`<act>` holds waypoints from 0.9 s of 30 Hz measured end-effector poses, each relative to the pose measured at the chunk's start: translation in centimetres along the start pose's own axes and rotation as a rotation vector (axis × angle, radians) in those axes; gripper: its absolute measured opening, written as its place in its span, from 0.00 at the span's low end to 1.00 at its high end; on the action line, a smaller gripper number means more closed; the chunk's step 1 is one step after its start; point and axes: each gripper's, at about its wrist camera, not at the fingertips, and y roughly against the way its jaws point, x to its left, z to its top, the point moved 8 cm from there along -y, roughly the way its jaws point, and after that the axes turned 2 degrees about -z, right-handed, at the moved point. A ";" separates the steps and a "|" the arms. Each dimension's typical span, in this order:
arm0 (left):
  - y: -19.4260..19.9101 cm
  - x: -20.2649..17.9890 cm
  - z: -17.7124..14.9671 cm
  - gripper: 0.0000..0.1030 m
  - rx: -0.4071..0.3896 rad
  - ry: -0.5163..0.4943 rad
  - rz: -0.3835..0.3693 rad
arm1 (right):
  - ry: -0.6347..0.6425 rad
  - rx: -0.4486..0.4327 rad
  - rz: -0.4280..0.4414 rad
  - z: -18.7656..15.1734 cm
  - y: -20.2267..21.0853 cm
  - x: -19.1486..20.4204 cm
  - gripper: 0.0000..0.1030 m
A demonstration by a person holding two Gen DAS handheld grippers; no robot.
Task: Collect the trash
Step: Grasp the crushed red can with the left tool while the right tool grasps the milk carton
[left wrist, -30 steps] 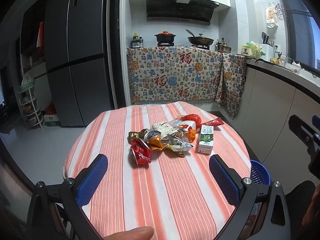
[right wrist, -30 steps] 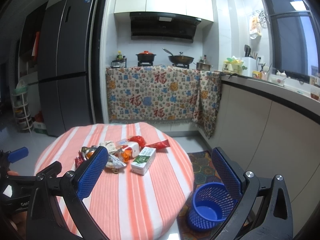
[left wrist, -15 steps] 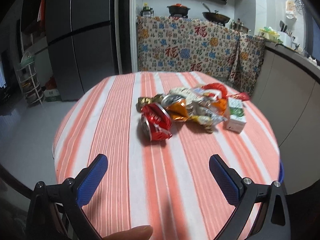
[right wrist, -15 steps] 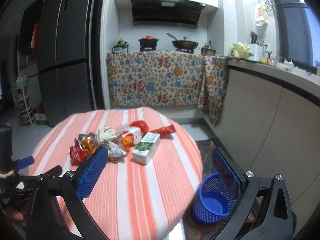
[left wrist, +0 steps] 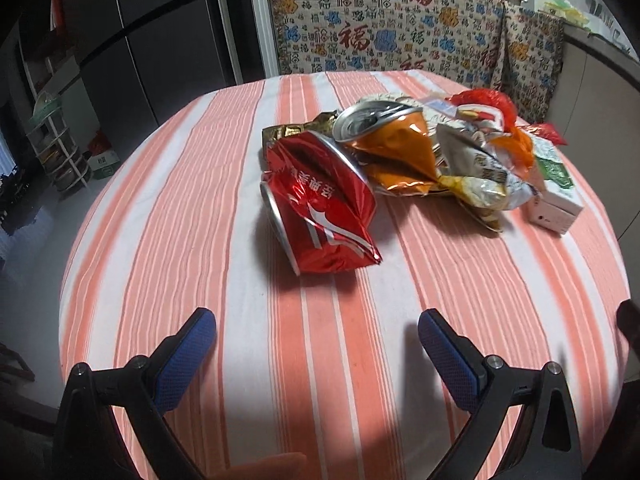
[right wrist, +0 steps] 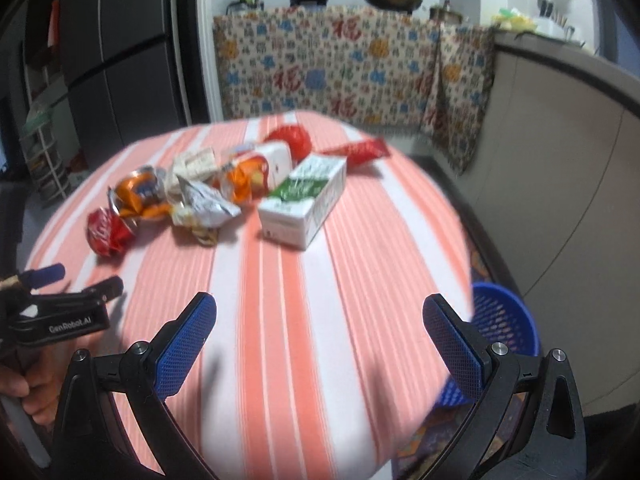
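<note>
The step in hand looks like the approach to a first pick: the left gripper (left wrist: 316, 330) hovers with jaws wide apart and empty, low over the round table in its orange-and-white striped cloth (left wrist: 200, 200), and the crushed red drink can (left wrist: 320, 208) lies just ahead, roughly centred between its fingers. Next it must advance and close on the can. To the right, the right gripper (right wrist: 320, 320), also spread and empty, faces the white-and-green carton (right wrist: 308, 196); the blue mesh waste basket (right wrist: 504, 320) stands on the floor beside the table.

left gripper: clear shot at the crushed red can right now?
Probably yes. The left gripper is open and empty, aimed at the crushed red can, which lies at the near edge of the trash pile with only bare striped tablecloth between them. The orange can sits behind it.
</note>
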 end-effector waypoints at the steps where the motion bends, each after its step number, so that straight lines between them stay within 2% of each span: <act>1: -0.4 0.1 0.1 1.00 0.010 -0.004 0.008 | 0.001 0.019 0.004 -0.1 -0.8 0.1 1.00; 7: -1.9 0.9 0.9 1.00 0.021 0.054 -0.045 | 0.000 0.139 -0.010 -0.6 -5.2 0.9 1.00; 9: -2.0 1.2 1.0 1.00 0.013 0.064 -0.035 | 0.007 0.171 -0.024 -0.8 -6.3 1.2 1.00; 16: -1.8 1.1 0.9 1.00 0.013 0.067 -0.026 | 0.013 0.152 -0.010 -0.5 -7.1 1.6 1.00; 20: -2.5 1.2 2.3 1.00 0.021 0.070 -0.065 | 0.012 0.146 -0.024 -0.2 -7.1 1.7 1.00; 23: -2.7 1.8 3.2 1.00 0.014 0.096 -0.123 | 0.008 0.145 -0.022 -0.1 -7.3 1.5 1.00; 27: -2.6 3.4 2.7 1.00 0.025 0.080 -0.122 | 0.006 0.144 -0.023 -0.2 -7.2 1.5 1.00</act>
